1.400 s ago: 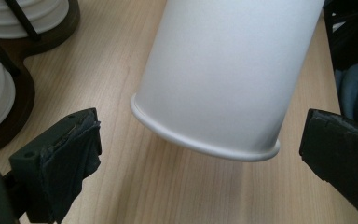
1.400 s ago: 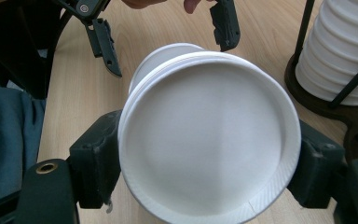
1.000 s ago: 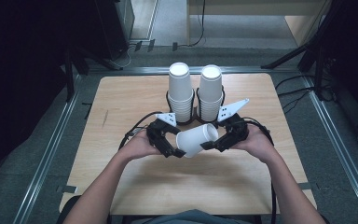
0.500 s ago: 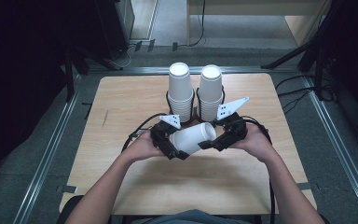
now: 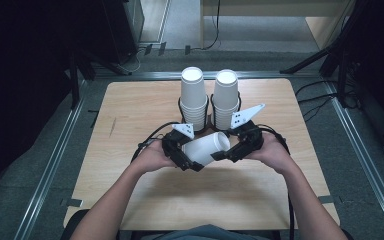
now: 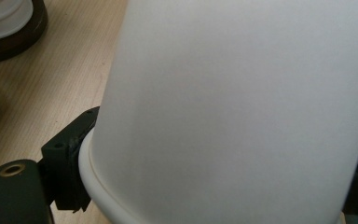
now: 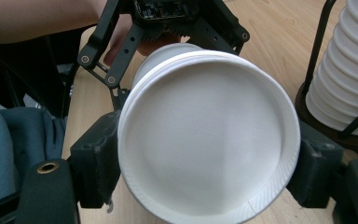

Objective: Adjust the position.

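Cup (image 5: 206,148) lay sideways above the table (image 5: 130,110) between left gripper (image 5: 184,156) and right gripper (image 5: 234,148), before two cup stacks (image 5: 210,97). Left view: jaws just closed in, hugging the rim. Right view: jaws clamped the base; best hold that firm, pull straight.

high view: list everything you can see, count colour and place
paper cup: 1, white, on its side between both grippers, above table centre
cup stacks: 2, white, upside down in dark wire holders, table's far middle
table: 1, light wood
cables: several, black, floor beyond and right
left gripper: 1, black, jaws just closing around cup's rim end
right gripper: 1, black, clamped on cup's base end
forearms: 2, from bottom edge
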The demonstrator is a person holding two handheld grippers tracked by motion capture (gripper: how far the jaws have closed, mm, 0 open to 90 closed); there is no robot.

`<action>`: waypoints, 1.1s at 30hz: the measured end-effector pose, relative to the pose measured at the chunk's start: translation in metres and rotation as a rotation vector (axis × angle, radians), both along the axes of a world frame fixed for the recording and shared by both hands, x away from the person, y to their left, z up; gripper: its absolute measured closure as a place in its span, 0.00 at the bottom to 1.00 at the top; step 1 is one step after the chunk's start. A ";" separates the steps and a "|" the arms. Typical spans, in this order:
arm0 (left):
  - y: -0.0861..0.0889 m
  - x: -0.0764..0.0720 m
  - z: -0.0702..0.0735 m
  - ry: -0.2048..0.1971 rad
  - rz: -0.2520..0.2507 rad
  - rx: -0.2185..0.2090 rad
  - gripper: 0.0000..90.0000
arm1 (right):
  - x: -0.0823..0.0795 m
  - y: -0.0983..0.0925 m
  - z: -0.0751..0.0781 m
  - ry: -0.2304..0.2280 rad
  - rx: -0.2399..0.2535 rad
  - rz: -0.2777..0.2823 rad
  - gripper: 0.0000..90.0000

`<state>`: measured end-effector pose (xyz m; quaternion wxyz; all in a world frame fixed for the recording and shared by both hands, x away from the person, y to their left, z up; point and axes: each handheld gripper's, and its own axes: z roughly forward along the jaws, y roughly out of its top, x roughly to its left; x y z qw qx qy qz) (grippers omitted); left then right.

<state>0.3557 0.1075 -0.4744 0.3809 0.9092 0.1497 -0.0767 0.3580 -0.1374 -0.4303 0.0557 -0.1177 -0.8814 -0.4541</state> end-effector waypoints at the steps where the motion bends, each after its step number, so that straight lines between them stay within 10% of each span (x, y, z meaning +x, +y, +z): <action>1: 0.000 0.000 0.000 0.009 -0.003 -0.001 0.12 | 0.000 0.000 0.000 -0.001 0.001 0.001 0.27; 19: 0.017 0.008 0.017 0.030 0.017 0.045 0.13 | -0.001 0.003 -0.015 -0.037 -0.129 -0.018 0.21; 33: 0.008 0.019 0.024 0.000 -0.008 0.209 0.13 | 0.003 0.001 -0.020 -0.052 -0.165 -0.030 0.22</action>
